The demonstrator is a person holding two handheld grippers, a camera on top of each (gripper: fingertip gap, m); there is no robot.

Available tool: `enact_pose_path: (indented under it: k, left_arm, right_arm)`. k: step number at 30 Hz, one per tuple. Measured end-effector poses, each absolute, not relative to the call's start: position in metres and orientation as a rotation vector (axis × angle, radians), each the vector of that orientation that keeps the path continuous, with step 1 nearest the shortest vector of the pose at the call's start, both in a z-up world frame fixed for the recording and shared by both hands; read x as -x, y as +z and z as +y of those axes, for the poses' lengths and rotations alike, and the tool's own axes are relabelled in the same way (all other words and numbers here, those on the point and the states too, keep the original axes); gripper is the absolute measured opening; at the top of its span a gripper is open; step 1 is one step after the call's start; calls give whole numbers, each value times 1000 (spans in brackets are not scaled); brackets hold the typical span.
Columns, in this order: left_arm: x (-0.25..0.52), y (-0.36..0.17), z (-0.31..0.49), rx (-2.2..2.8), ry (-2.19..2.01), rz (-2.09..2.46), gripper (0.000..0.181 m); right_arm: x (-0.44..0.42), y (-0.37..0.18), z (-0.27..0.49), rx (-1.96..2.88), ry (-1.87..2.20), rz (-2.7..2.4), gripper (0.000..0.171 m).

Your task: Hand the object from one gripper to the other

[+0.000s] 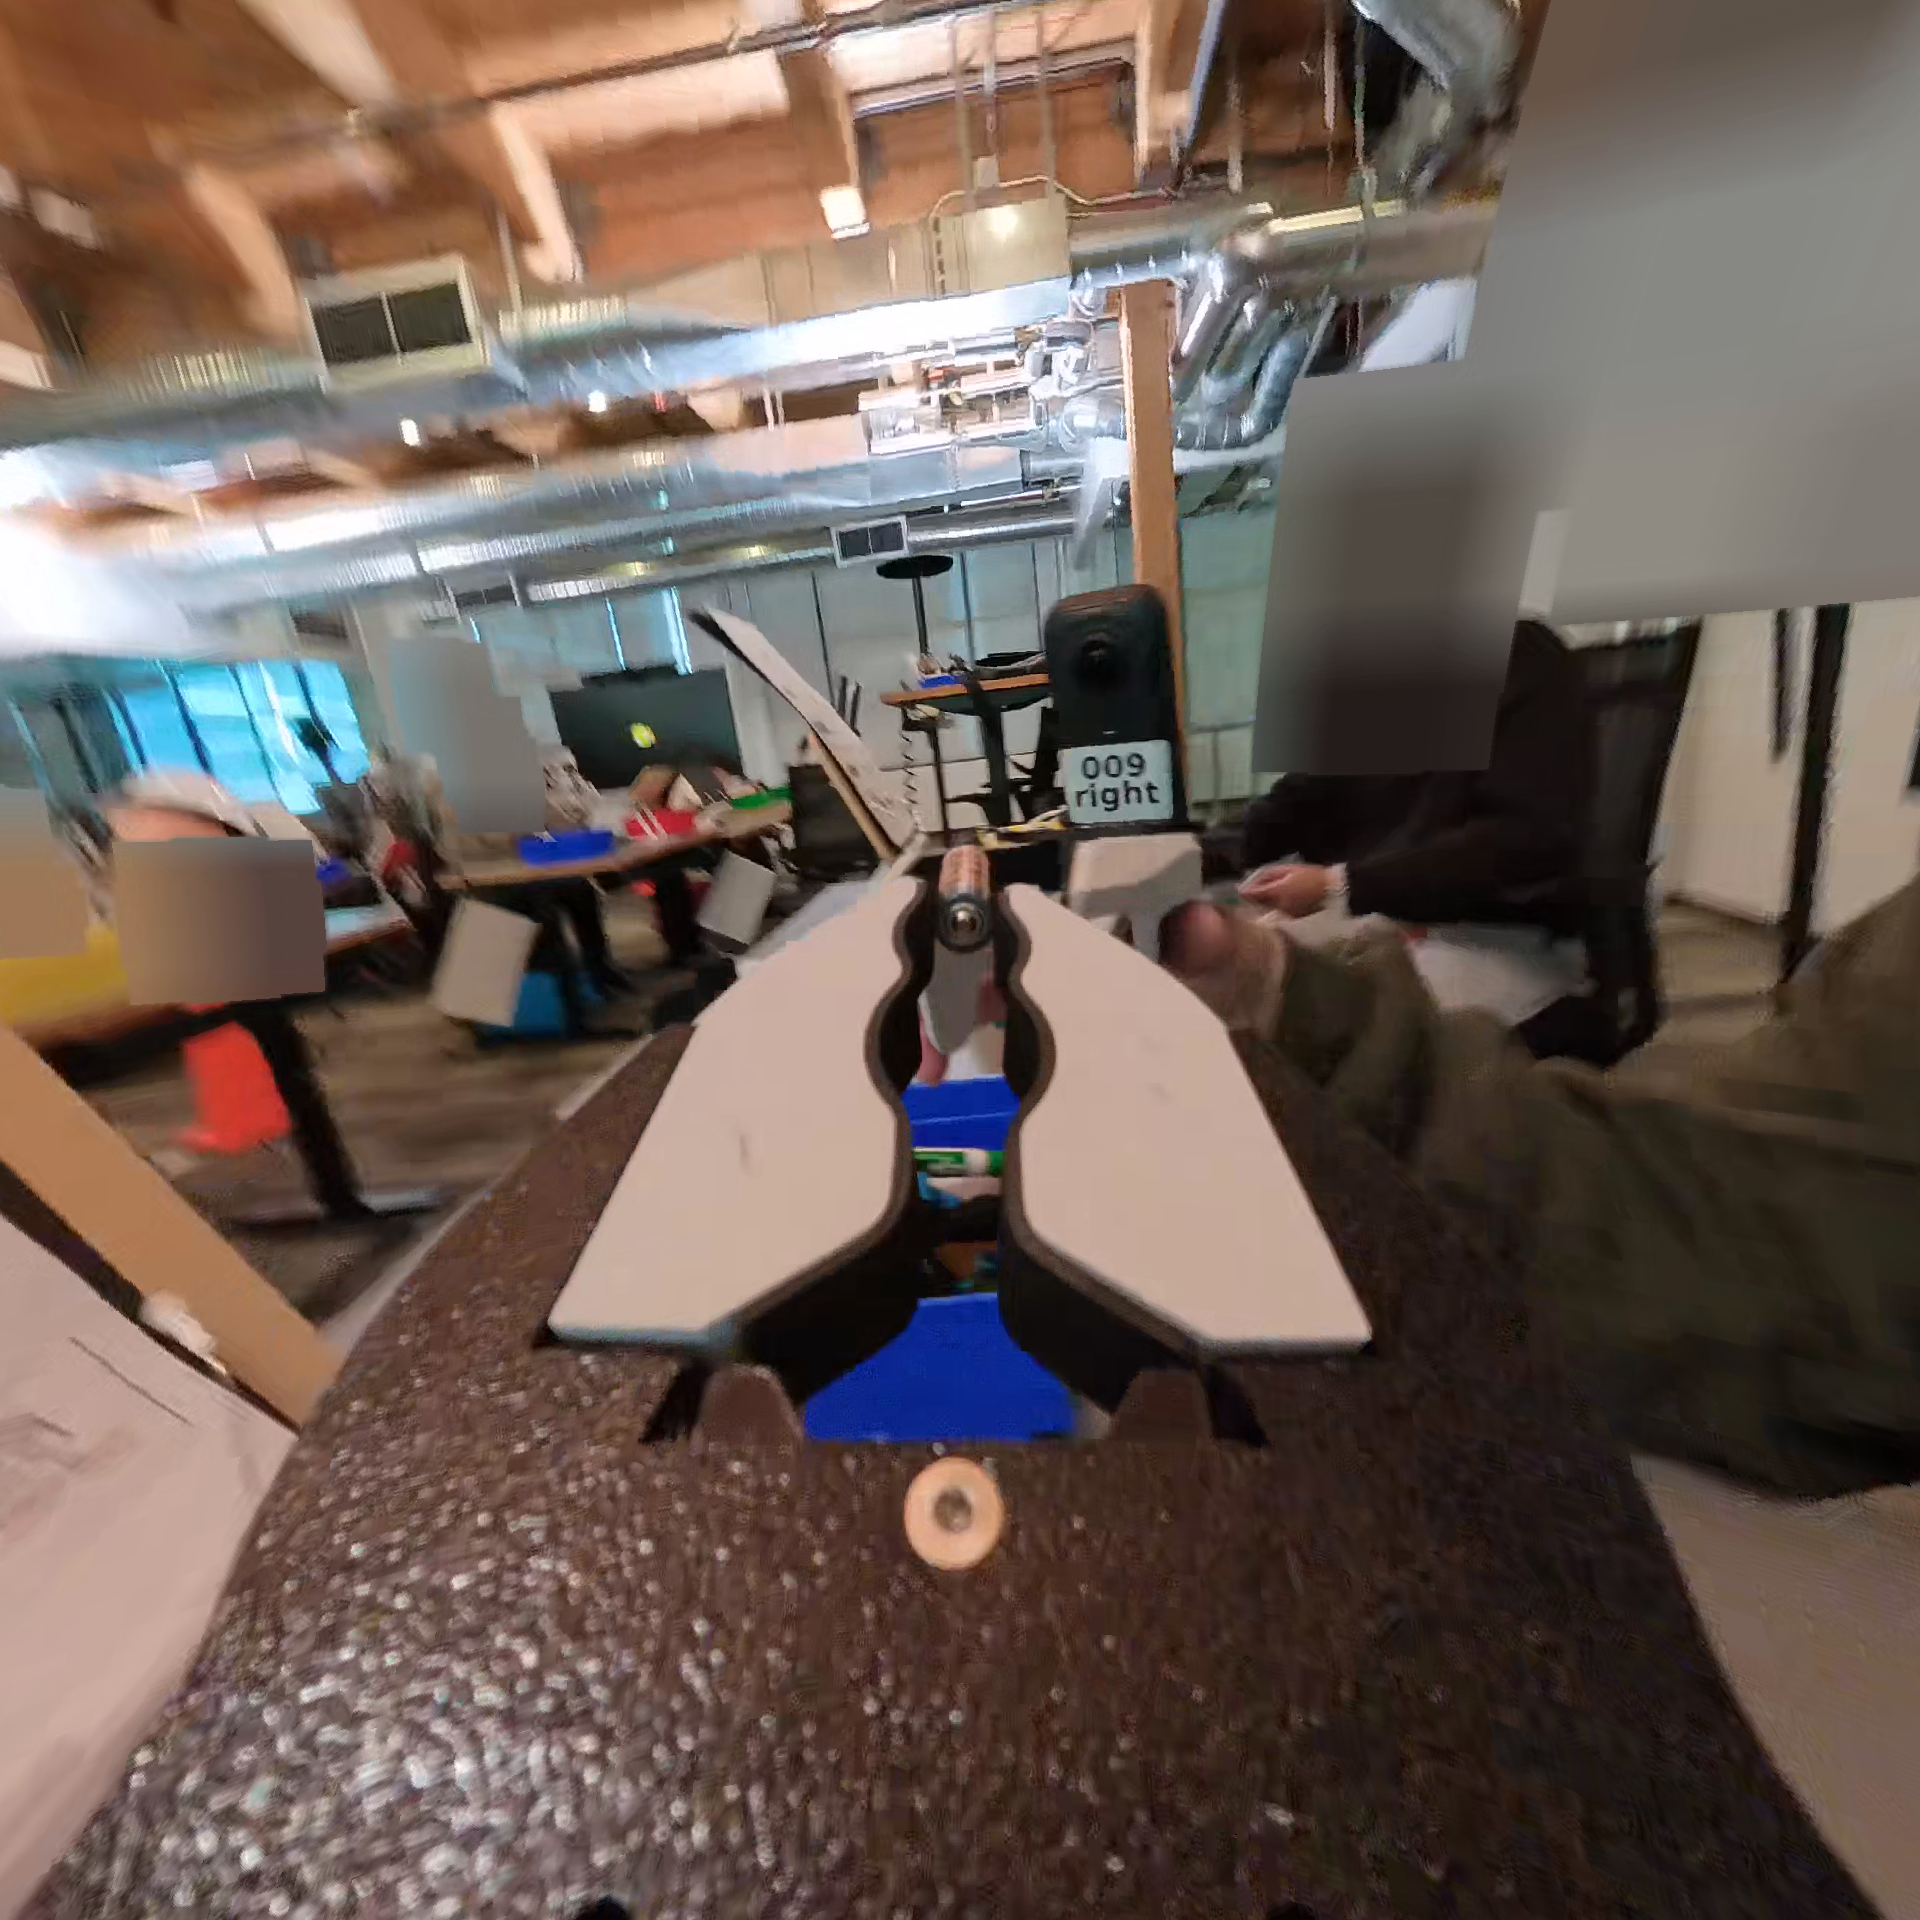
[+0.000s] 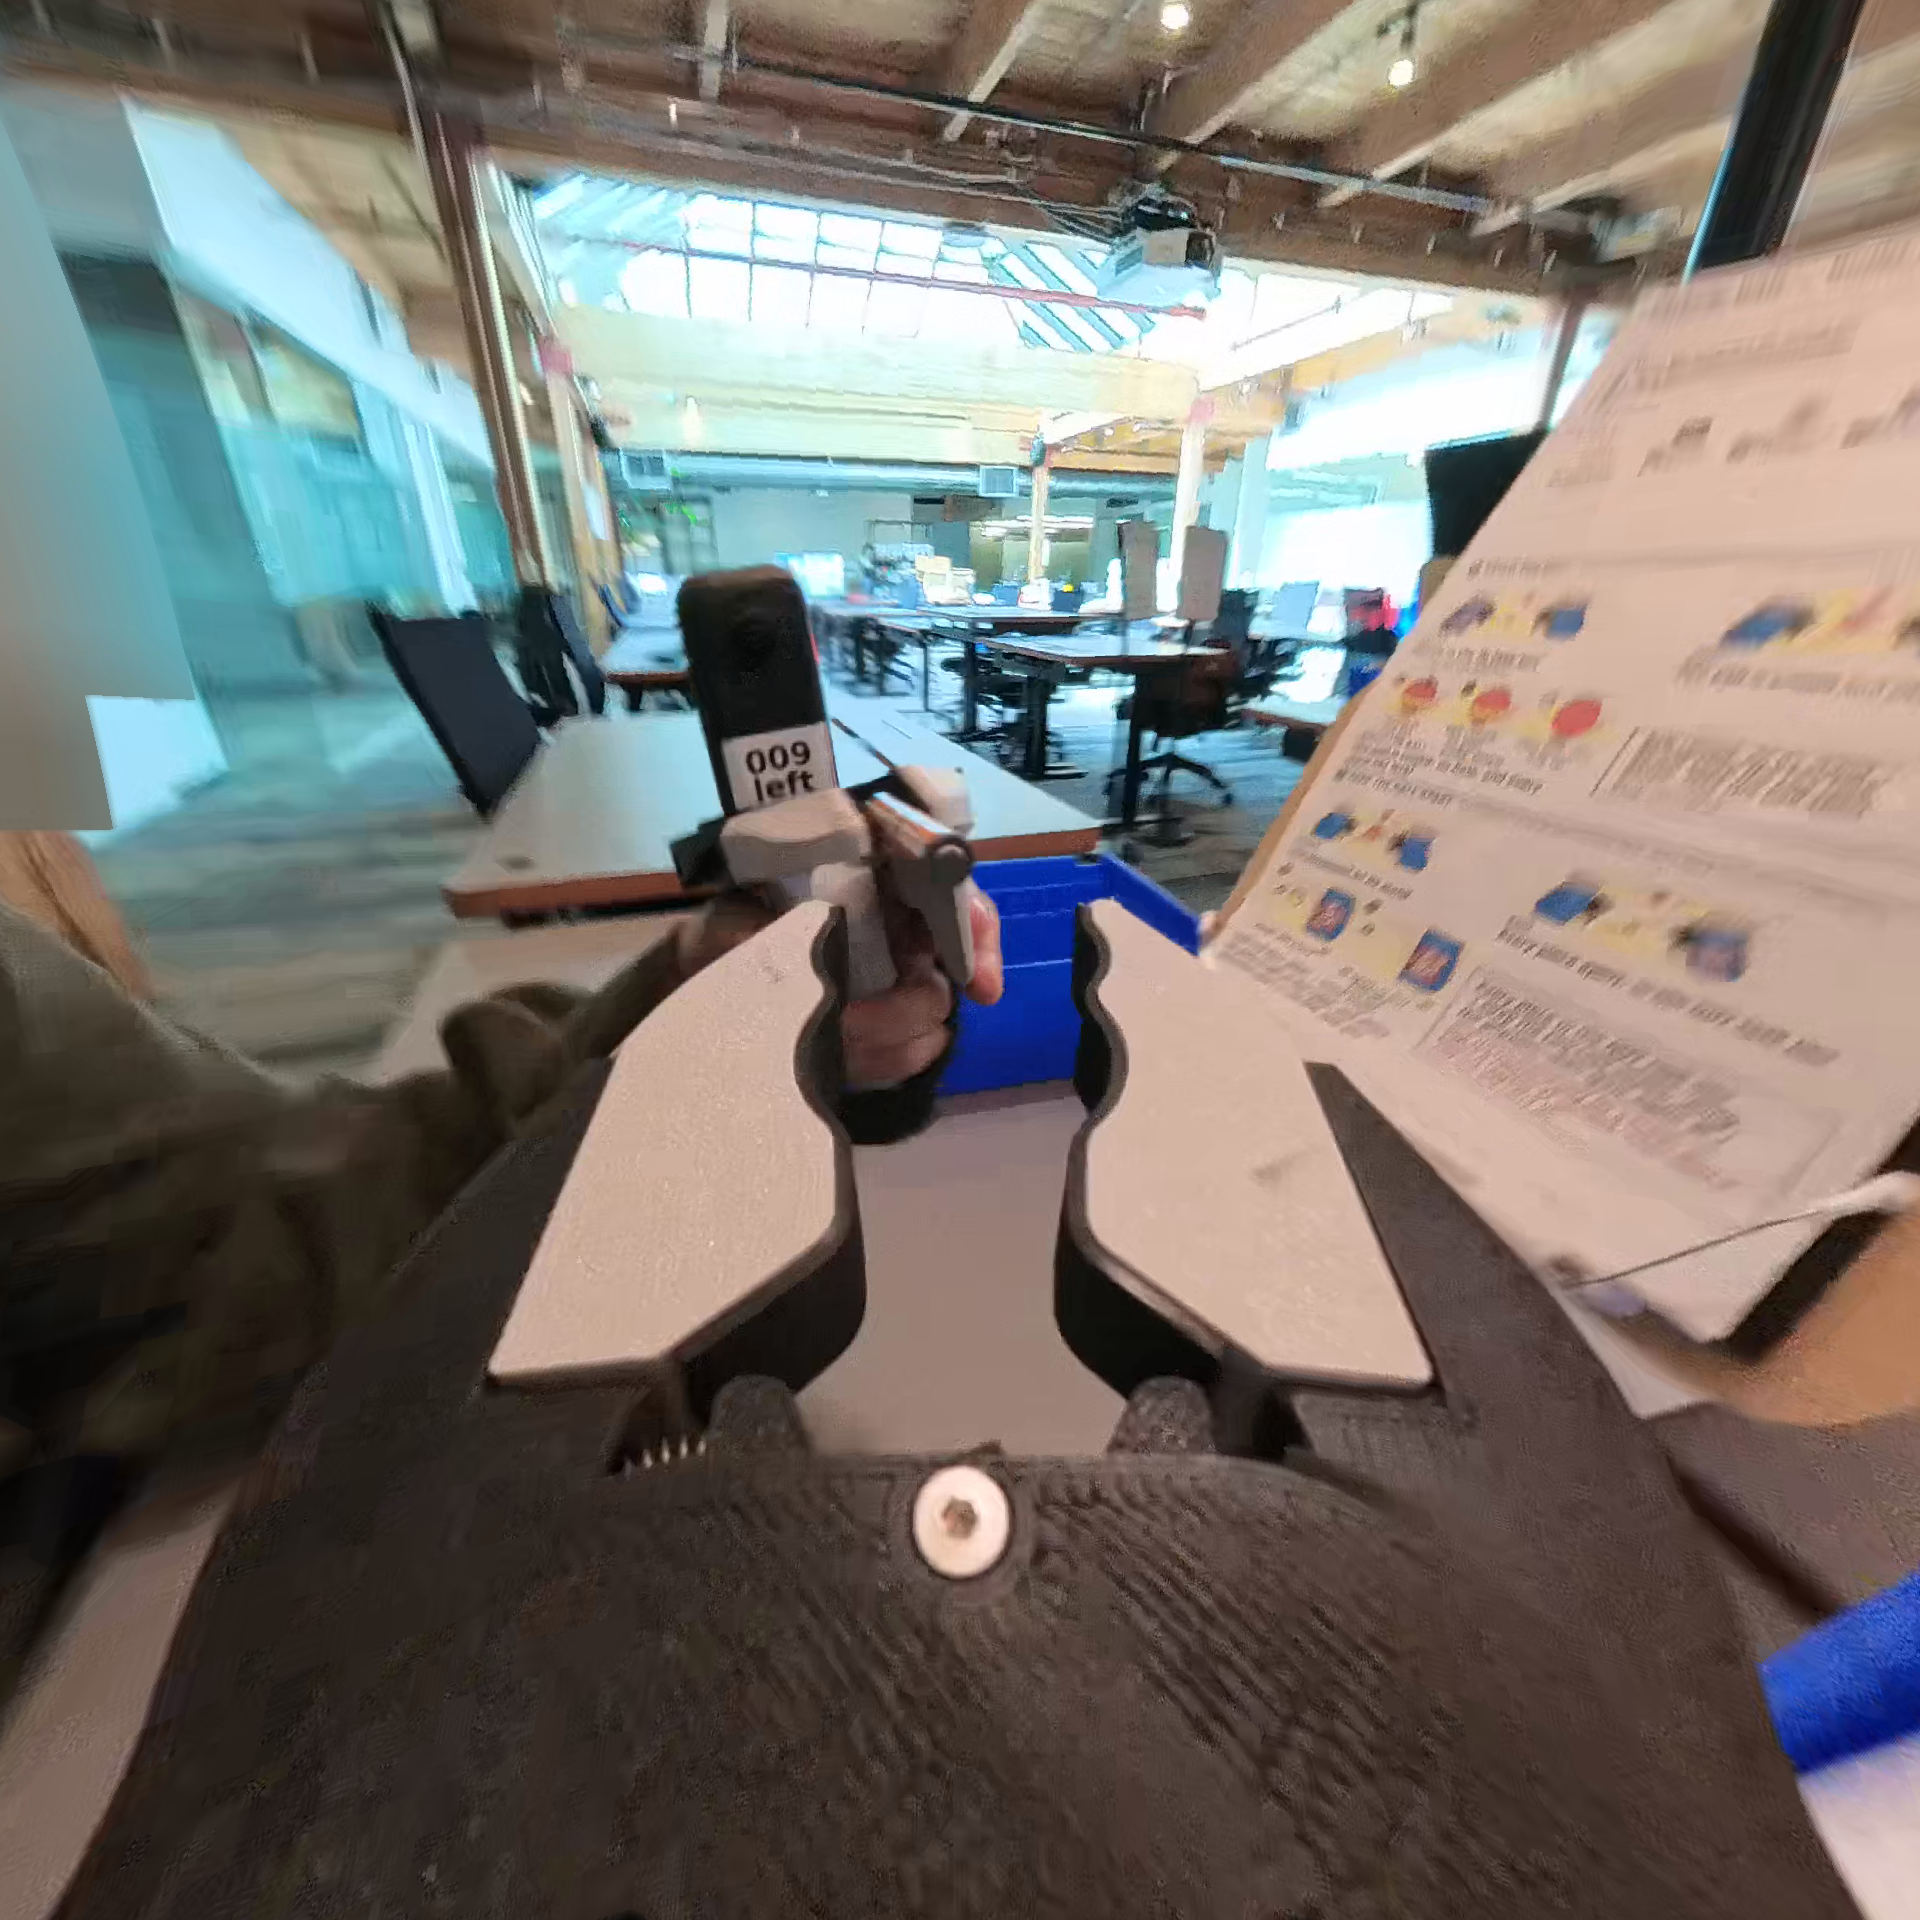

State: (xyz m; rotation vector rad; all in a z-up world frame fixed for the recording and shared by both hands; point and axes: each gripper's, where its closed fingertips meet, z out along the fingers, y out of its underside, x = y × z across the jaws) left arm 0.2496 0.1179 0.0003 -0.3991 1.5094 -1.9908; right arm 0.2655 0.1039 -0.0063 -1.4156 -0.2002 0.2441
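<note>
Left gripper [image 1: 961,914]: rough, speckled brown plastic body, smooth matt grey finger plates, pinching a shiny metal-ended battery [image 1: 961,906]. Right gripper [image 2: 956,935]: grainy black plastic. Glossy blue plastic bin [image 2: 1023,977]. Printed paper sheet [image 2: 1621,790].

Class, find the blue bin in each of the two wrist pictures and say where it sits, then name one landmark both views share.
Left wrist view: the blue bin shows low in the centre, seen through the gap between the left gripper fingers.
Right wrist view: the blue bin sits mid-picture, beyond the open right gripper fingertips, at the table's edge.
Shared landmark: the tilted printed instruction sheet, also in the left view.
</note>
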Motion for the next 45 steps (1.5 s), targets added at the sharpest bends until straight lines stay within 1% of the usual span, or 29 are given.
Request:
enact_pose_path:
  k: [4,7,9,11,17,27,30,33,35,36,39,42,43,45]
  left_arm:
    - [-240,-4,108,144,-1743,1525,10]
    - [-243,-13,107,36,-1551,1528,10]
    - [-242,-17,107,-13,-1493,1526,10]
    - [-238,-16,105,-72,-1459,1510,10]
    - [-231,-20,101,-172,-1401,1513,10]
    - [-236,-22,103,-163,-1342,1500,10]
    - [-241,-22,107,-72,-1395,1519,11]
    - [-245,-14,115,89,-1533,1489,26]
    - [-247,-7,120,270,-1743,1513,41]
    - [-250,-6,122,385,-1855,1531,45]
    - [-267,-9,131,756,-2047,1544,43]
    - [-281,-17,133,985,-2072,1518,48]
    - [-283,-20,131,1018,-2041,1527,53]
    - [-286,-28,123,1046,-1938,1587,56]
  right_arm:
    - [-251,-7,104,1404,656,-92,42]
    - [-237,-10,100,1413,843,-118,41]
    - [-238,-11,101,1421,859,-103,38]
    - [-238,-13,100,1427,890,-93,28]
    - [-238,-17,98,1441,976,-81,11]
    - [-240,-19,100,1448,913,-120,10]
    - [-243,-19,103,1454,830,-153,10]
    - [-251,-14,103,1442,653,-192,10]
    - [-263,-13,104,1453,398,-230,11]
    - [-267,-13,104,1466,260,-263,10]
    - [-279,-6,104,1430,-127,-339,10]
    - [-287,-6,107,1443,-429,-386,10]
    - [-289,-9,109,1465,-524,-418,10]
    - [-295,-16,112,1510,-733,-478,11]
